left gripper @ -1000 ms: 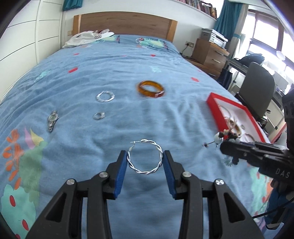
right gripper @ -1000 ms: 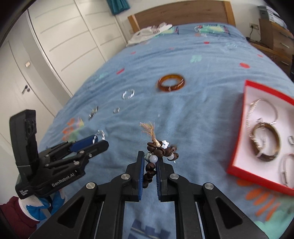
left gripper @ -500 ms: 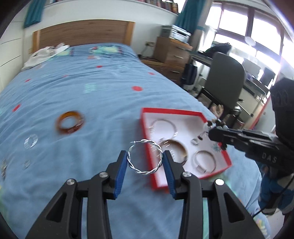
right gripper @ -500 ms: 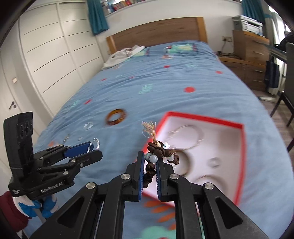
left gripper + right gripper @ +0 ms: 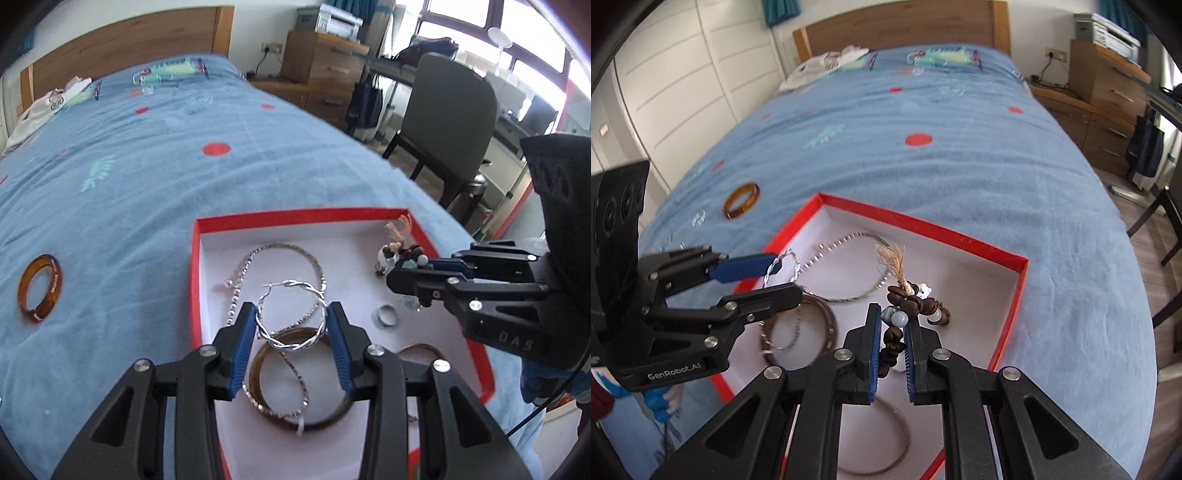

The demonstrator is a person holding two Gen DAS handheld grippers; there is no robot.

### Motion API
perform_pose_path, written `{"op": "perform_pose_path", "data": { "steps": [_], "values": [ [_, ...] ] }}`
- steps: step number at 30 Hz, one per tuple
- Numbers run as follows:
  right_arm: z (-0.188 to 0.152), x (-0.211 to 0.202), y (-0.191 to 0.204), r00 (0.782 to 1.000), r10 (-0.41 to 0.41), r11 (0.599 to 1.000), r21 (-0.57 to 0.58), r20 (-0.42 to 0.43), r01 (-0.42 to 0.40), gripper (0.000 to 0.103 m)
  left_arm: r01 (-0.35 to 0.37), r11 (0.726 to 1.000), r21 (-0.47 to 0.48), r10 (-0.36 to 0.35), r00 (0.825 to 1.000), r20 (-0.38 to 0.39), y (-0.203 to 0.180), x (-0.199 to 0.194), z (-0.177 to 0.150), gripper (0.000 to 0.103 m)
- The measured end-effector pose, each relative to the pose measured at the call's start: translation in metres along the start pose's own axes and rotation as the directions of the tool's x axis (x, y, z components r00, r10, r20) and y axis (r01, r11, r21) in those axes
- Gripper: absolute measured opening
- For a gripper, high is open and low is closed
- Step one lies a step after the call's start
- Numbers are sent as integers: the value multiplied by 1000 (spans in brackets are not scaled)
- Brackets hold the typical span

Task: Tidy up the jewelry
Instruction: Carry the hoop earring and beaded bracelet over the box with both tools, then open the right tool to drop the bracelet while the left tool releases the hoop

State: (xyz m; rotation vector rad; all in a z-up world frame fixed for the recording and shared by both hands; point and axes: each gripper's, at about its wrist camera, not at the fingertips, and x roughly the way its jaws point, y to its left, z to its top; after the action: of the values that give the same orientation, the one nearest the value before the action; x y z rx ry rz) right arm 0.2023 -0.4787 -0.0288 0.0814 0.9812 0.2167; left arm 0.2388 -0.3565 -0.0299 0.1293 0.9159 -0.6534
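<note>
Inside red box [image 5: 195,280]: silver chain [image 5: 280,254], 2 brown bangles [image 5: 295,406], small ring [image 5: 386,316].

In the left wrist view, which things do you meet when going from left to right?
Amber bangle → twisted silver hoop in the left gripper → small silver ring → right gripper holding the bead bracelet.

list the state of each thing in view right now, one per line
left gripper: shut on the twisted silver hoop, held over the red box
right gripper: shut on the brown bead bracelet, held over the box
red box: open, no lid on it, jewelry lying inside
amber bangle: lying flat on the blue bedspread, outside the box
</note>
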Motion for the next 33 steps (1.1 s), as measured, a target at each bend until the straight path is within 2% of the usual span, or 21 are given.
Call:
{"op": "perform_pose_path", "data": {
  "steps": [6, 17, 22, 24, 26, 33],
  "values": [
    [2, 20, 3, 997, -15, 997, -73, -72, 10, 12, -32, 999, -6, 31, 997, -74, 6, 23, -7, 37],
    [-6, 30, -8, 990, -85, 991, -110, -115, 73, 11, -46, 999, 6, 46, 997, -55, 3, 22, -11, 38],
    [-6, 26, -6, 987, -102, 989, -118, -123, 88, 17, -46, 999, 8, 47, 997, -63, -1, 19, -11, 38],
    [-6, 24, -4, 987, -107, 989, -115, -121, 93, 29, -43, 999, 9, 44, 997, -65, -2, 17, -11, 38],
    [-8, 18, -2, 986, -120, 988, -115, -114, 107, 34, -47, 999, 17, 48, 997, -60, -4, 13, -12, 38],
    [-14, -15, 1, 985, -148, 986, -97, -89, 139, 34, -48, 998, 50, 50, 998, -27, -16, -17, -15, 38]
  ]
}}
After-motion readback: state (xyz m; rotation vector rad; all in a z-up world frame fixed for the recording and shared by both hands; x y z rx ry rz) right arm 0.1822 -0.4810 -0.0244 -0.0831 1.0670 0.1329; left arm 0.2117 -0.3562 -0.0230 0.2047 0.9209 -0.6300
